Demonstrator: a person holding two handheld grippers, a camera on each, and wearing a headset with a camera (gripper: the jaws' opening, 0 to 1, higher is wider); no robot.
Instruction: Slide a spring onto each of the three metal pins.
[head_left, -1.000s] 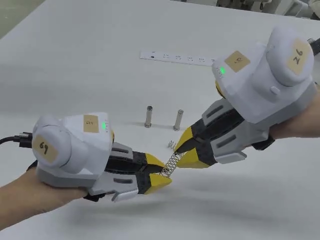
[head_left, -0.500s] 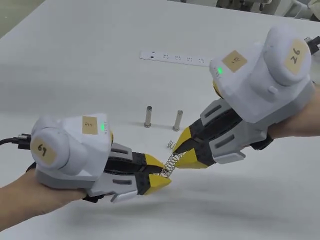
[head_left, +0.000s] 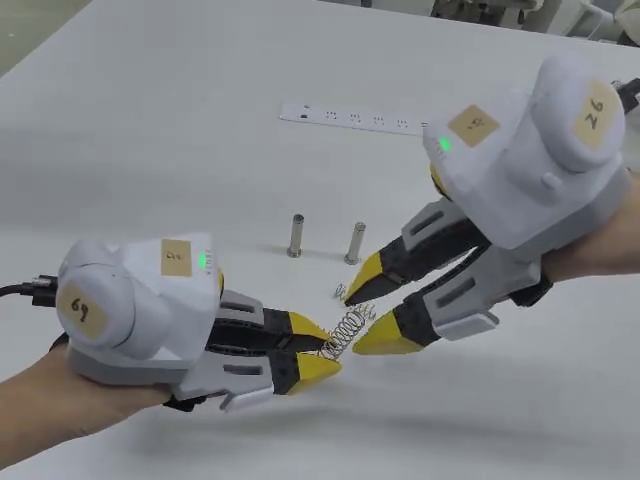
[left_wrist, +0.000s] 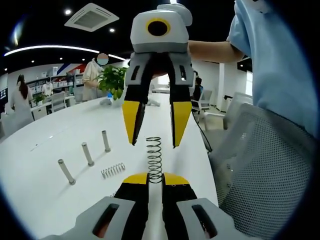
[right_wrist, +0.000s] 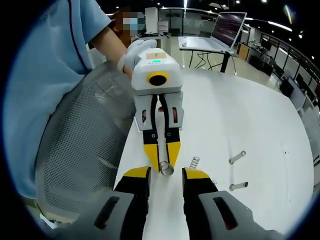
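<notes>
Lower middle of the head view, the left gripper (head_left: 322, 348) has its jaws pinched shut on one end of a spring (head_left: 345, 328), so the coil pokes out of the tips toward the right gripper (head_left: 372, 316). That one's jaws are spread wide, one on each side of the spring's free end, and as far as I can tell they aren't touching it. The left gripper view agrees: the spring stands up from the closed tips at bottom centre, with the open yellow tips on either side of its top.

At the left of that same view the three pins (left_wrist: 87, 153) stand upright in a row, all bare. A second spring (left_wrist: 113, 170) lies on the table (left_wrist: 40, 150) just beside them.

Handling-wise, I'd guess this thing weighs next to nothing. It's thin wire, squishy along its length and floppy sideways, and the round wire looks smooth. Pinch a single turn, or squeeze hard, and it'll probably ping out or kink.

I'd say the best hold is across a few turns near one end, with a light squeeze. That leaves the other end open and pointing straight, ready to drop over a pin.

The pins look skinny. I can't tell if they're fixed down, so a sideways bump might knock one over.
</notes>
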